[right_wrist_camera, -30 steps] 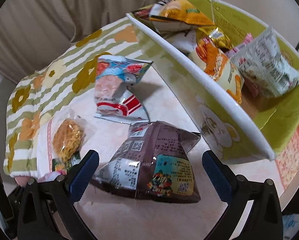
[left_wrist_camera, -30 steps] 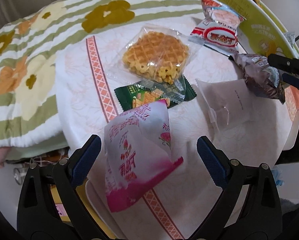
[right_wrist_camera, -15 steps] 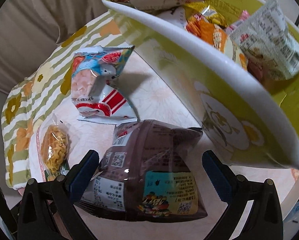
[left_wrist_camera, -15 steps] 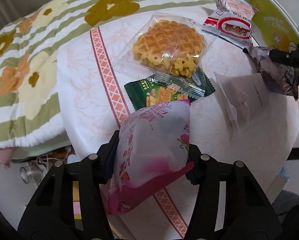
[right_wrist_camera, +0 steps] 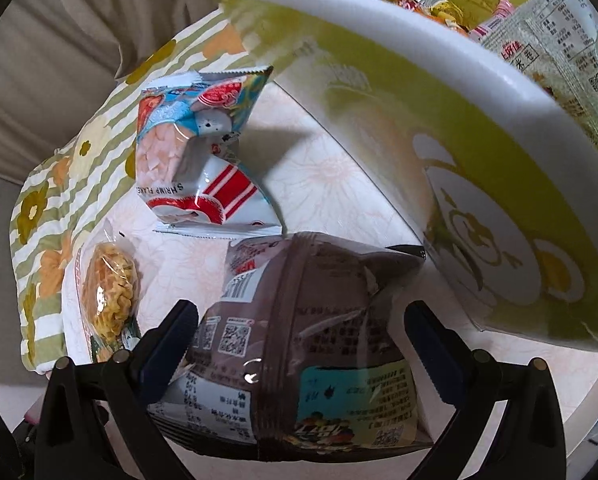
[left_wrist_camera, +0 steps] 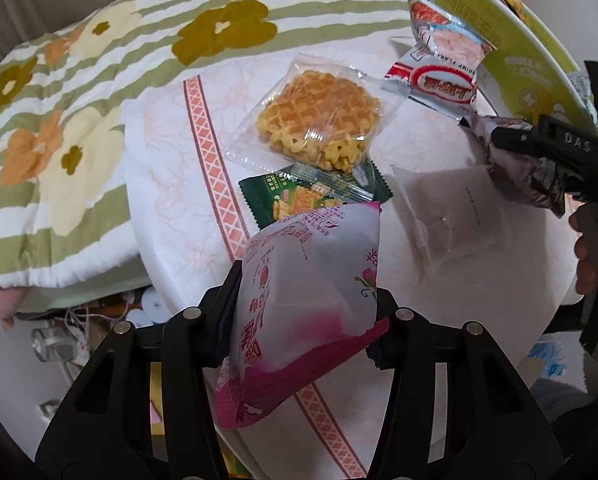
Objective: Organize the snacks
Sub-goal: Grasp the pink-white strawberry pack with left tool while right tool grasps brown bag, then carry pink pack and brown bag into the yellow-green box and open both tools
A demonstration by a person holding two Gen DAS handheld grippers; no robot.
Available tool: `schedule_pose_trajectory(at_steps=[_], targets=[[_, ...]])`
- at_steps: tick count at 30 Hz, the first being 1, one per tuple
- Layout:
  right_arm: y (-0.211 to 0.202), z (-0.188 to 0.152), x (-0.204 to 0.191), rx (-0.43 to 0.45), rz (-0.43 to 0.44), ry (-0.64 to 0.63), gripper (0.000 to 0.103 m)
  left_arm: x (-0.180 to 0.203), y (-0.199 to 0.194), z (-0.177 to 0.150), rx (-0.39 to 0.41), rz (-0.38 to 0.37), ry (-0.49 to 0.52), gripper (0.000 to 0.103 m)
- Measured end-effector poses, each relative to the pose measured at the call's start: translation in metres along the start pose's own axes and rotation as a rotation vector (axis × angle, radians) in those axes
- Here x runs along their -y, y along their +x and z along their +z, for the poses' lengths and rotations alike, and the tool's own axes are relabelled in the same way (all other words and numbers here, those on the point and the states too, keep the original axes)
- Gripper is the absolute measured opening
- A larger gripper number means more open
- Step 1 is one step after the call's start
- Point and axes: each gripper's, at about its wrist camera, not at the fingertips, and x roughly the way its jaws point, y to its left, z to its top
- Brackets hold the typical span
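Observation:
My left gripper [left_wrist_camera: 303, 304] is shut on a white and pink snack packet [left_wrist_camera: 303, 304] and holds it up over the near edge of the round table. My right gripper [right_wrist_camera: 303, 340] stands around a brown snack bag [right_wrist_camera: 307, 344] lying on the table; its fingers are still wide and I see no squeeze on the bag. The right gripper [left_wrist_camera: 555, 152] and the brown bag [left_wrist_camera: 515, 164] also show at the right of the left wrist view. The green and white snack box [right_wrist_camera: 479, 168], with several packets inside, stands just right of the brown bag.
On the table lie a waffle in clear wrap [left_wrist_camera: 319, 120], a green packet [left_wrist_camera: 299, 200], a shrimp flakes bag [right_wrist_camera: 195, 168] and a white sachet [left_wrist_camera: 451, 216]. A flowered blanket [left_wrist_camera: 79, 100] lies beyond the table's left side.
My left gripper closed on the pink packet and lifted it slightly. My right gripper moved forward so the brown bag sits deeper between its fingers, closer to the box.

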Motion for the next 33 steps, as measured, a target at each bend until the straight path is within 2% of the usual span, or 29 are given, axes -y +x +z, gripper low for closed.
schedule_pose_trajectory(at_steps=[1,3,9,13,21,27,33], targets=[[0.000,-0.001,0.001,-0.004,0.005,0.001,0.101,0.001,-0.002,0.000,0.004,-0.001,-0.003,0.047],[0.000,-0.003,-0.001,-0.015,0.026,-0.017,0.092,0.002,-0.007,-0.002,0.009,-0.005,-0.008,0.047],[-0.008,-0.011,-0.009,0.005,0.003,-0.115,0.079,0.005,-0.021,-0.007,0.040,-0.012,-0.034,0.047],[-0.024,-0.016,-0.011,0.047,0.013,-0.133,0.077,0.007,-0.034,-0.012,0.065,-0.016,-0.047,0.047],[-0.083,-0.024,-0.023,0.144,0.068,-0.182,0.077,0.017,-0.072,-0.005,0.153,-0.033,-0.040,0.047],[-0.137,-0.018,-0.023,0.225,0.117,-0.225,0.077,0.041,-0.110,0.020,0.239,-0.046,0.000,0.047],[-0.181,0.011,0.004,0.318,0.153,-0.244,0.077,0.083,-0.136,0.055,0.314,-0.054,0.040,0.047]])
